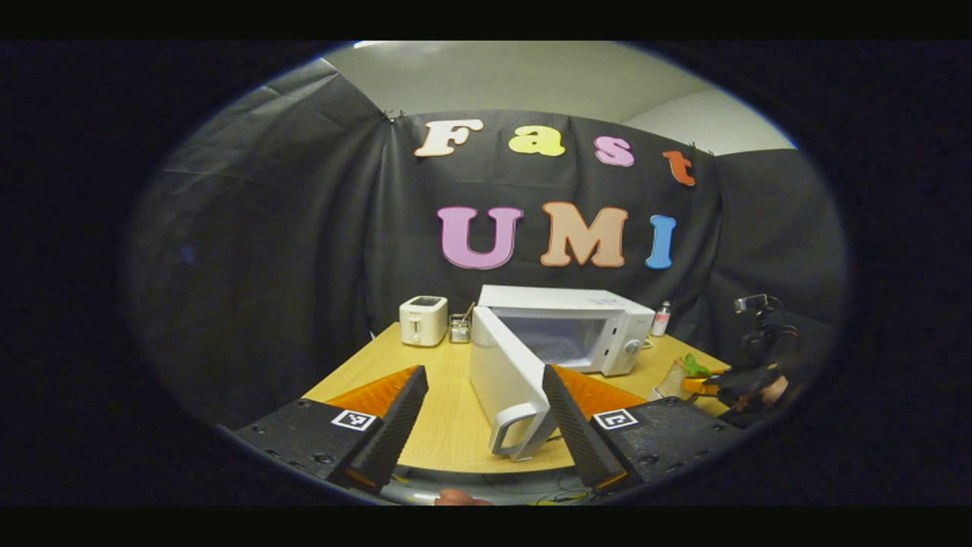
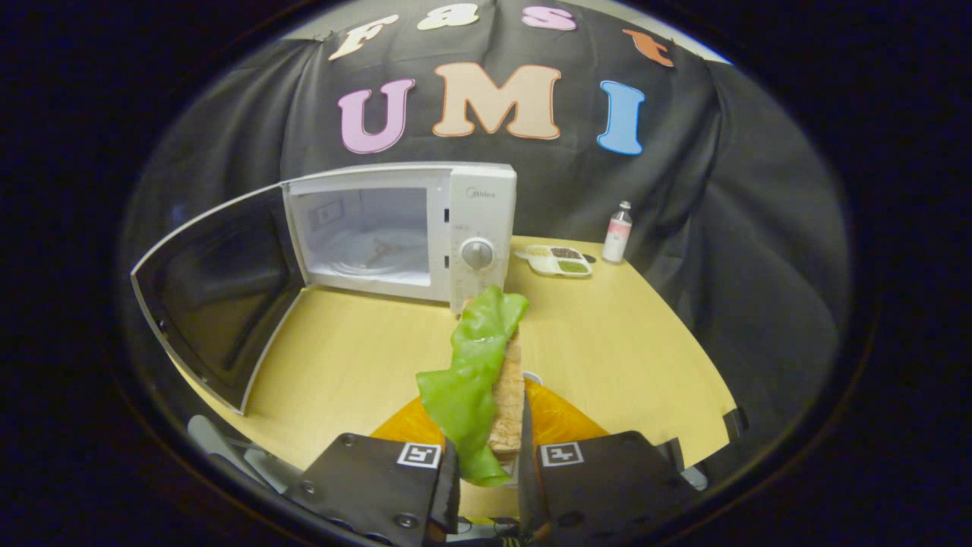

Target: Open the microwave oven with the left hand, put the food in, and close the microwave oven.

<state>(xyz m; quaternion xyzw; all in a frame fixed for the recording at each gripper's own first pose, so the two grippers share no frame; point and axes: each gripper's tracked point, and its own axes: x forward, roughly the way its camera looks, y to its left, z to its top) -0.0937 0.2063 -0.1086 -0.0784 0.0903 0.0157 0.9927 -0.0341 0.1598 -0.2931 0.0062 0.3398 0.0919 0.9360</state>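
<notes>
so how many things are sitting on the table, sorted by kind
appliances: 2, the white microwave oven with its door open and the white toaster
bottles: 1, the small white bottle with a pink label
trays: 1, the white divided tray of dark and green bits
small containers: 1, beside the toaster
total: 5

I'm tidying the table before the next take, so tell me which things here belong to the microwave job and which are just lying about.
Part of the job:
microwave oven, door open
food, bread with a green leaf, in the right gripper
left gripper, open

Lying about:
toaster
small bottle
divided tray
</notes>
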